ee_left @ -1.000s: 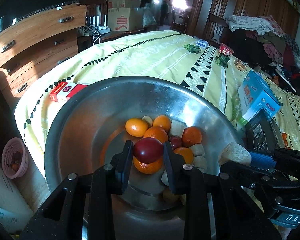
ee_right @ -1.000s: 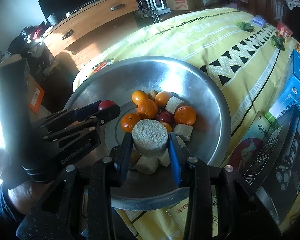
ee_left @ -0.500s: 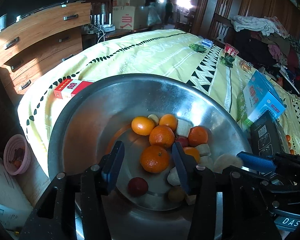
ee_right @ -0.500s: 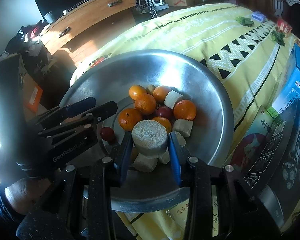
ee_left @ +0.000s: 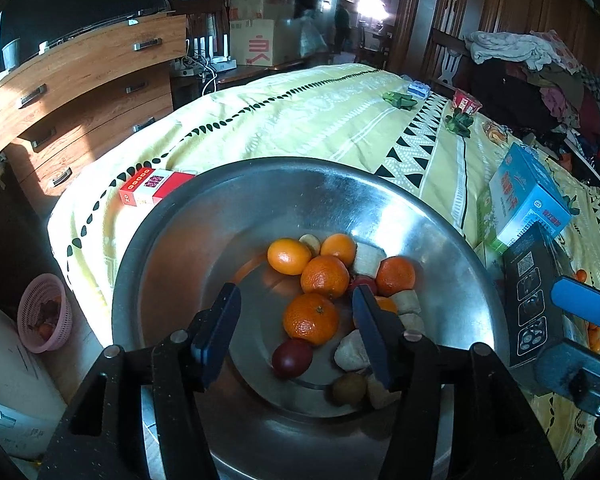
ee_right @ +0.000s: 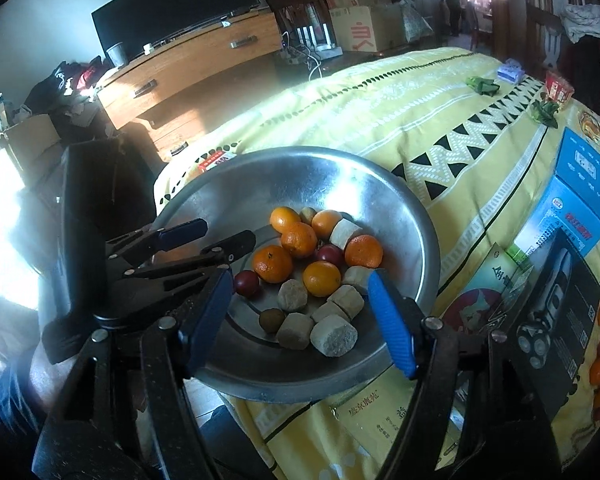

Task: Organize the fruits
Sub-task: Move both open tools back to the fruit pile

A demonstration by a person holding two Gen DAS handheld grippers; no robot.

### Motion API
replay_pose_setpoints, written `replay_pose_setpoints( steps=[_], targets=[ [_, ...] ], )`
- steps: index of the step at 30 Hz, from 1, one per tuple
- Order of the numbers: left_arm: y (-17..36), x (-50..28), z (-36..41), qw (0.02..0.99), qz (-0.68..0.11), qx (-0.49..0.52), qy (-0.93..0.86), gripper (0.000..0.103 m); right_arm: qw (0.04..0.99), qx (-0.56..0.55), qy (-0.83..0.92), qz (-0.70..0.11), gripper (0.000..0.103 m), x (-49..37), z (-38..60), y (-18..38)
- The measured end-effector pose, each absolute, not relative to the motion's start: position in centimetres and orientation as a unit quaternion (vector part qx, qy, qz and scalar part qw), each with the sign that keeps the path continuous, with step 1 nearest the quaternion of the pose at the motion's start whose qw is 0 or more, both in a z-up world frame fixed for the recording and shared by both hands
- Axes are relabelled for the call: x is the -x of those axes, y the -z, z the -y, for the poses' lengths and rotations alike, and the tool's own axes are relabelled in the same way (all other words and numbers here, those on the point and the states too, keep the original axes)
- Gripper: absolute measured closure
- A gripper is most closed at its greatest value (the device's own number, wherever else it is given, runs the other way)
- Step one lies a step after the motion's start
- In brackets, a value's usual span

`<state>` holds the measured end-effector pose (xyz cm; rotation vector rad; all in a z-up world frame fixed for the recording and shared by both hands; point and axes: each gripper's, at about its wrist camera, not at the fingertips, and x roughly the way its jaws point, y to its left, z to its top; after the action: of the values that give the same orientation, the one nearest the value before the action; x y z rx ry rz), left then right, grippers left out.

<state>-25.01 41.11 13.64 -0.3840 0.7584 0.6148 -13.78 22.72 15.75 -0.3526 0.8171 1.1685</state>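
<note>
Both grippers' jaws are opening with nothing between their pads: the left gripper (ee_left: 296, 324) and the right gripper (ee_right: 300, 312) hover over the steel bowl (ee_right: 416, 216). Inside it, a dark red fruit (ee_left: 292, 358) lies at six o'clock of the oranges (ee_left: 325, 276), and pale cut chunks (ee_right: 334, 335) crowd the bowl's five o'clock side, all resting free on the metal.
</note>
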Motion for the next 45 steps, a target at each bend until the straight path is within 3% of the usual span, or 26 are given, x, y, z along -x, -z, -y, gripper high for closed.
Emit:
replay_pose_setpoints(
  steps=[16,25,31,35,40,45],
  targets=[
    [-19.4,23.0,-34.0,0.908,-0.316,0.130,-0.243,0.043,0.791,0.112,-0.488,-0.353,0.030,12.8,-11.4,-16.1],
    [-24.2,15.8,-16.7,0.962,-0.268,0.052,-0.019,0.043,0.839,0.061,-0.355,-0.408,0.030,8.5,2.7,-11.6],
    [-19.1,9.6,-7.6,0.929,-0.353,0.068,0.088,0.043,0.857,0.005,-0.285,-0.430,0.034,4.3,10.9,-9.7],
    [-15.6,6.3,-6.6,0.911,-0.396,0.084,0.082,0.043,0.854,-0.017,-0.264,-0.448,0.046,-0.7,12.7,-8.1],
    [-12.8,3.4,-6.8,0.900,-0.420,0.094,0.070,0.043,0.845,-0.009,-0.267,-0.463,0.052,-6.2,12.0,-6.1],
    [-9.2,-1.3,-6.1,0.881,-0.450,0.122,0.079,0.048,0.853,-0.034,-0.288,-0.433,0.052,-6.2,12.2,-7.4]
  ],
)
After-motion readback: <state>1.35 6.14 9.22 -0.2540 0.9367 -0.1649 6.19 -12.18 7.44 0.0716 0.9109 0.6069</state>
